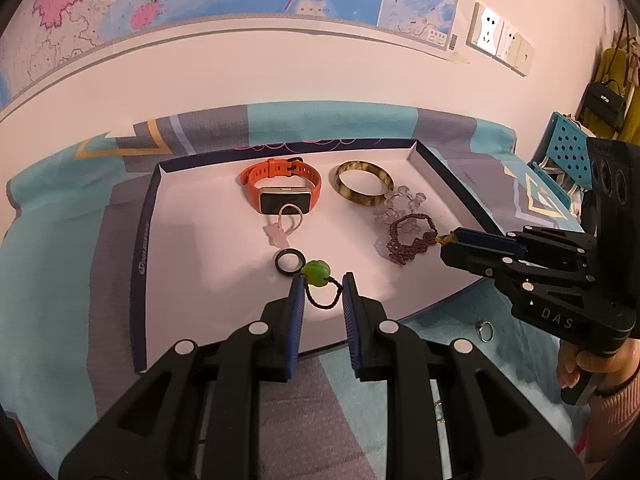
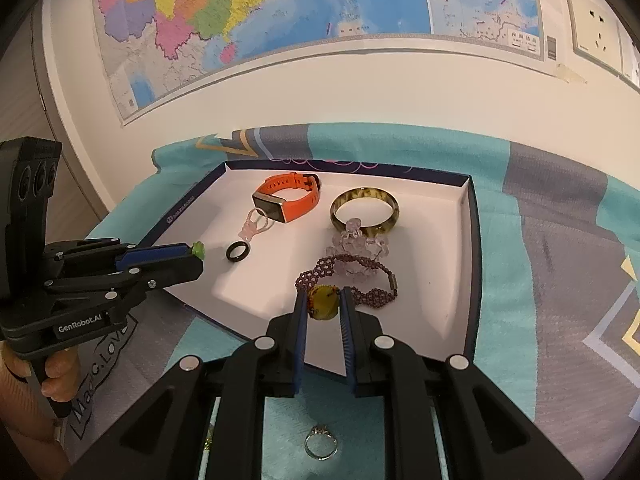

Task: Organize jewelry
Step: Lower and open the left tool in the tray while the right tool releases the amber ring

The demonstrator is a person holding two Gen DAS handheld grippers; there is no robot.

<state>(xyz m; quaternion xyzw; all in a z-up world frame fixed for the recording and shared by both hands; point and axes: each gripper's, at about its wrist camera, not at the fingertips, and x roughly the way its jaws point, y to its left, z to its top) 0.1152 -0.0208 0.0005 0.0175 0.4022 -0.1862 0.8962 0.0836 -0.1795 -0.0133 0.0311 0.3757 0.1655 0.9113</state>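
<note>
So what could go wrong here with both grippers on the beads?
1. The right hand-held gripper pinches the yellow bead whose purple bracelet overlaps the crystal bracelet; lifting may drag it.
2. The green bead sits at the left hand-held gripper's fingertips; it might slip.
3. The silver ring on the cloth could get missed.

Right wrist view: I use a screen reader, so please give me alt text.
The right gripper pinches a yellow bead on a purple bracelet in a white tray holding an orange watch, bangle and black ring. A silver ring lies outside.
</note>
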